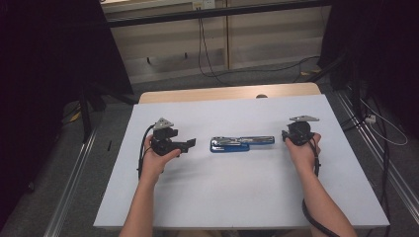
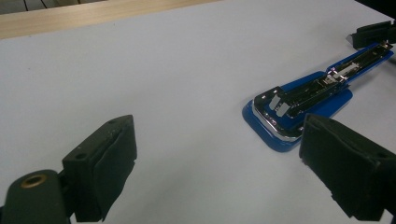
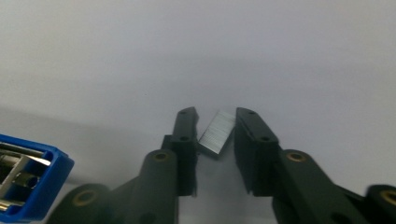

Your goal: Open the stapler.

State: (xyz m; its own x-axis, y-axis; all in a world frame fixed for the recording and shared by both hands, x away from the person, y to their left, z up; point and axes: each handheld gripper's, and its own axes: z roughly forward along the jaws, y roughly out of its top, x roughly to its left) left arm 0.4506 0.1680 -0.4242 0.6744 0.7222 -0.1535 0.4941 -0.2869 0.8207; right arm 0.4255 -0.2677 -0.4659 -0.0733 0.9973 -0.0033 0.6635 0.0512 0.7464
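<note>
A blue stapler [image 1: 241, 143] lies swung open flat in the middle of the white table, its chrome magazine [image 2: 303, 100] facing up. My left gripper [image 1: 189, 144] rests just left of it, jaws wide open [image 2: 219, 140] and nothing between them. The right gripper [image 1: 285, 136] sits at the stapler's right end. In the right gripper view its jaws [image 3: 215, 114] stand narrow, with a short silver strip of staples [image 3: 217, 133] tilted between the pads and touching both. The stapler's blue end [image 3: 28, 182] shows at the lower left of that view.
The white table top [image 1: 237, 197] has a bare wooden strip [image 1: 197, 94] along its far edge. Cables [image 1: 207, 59] run over the floor behind it, and dark stands flank both sides.
</note>
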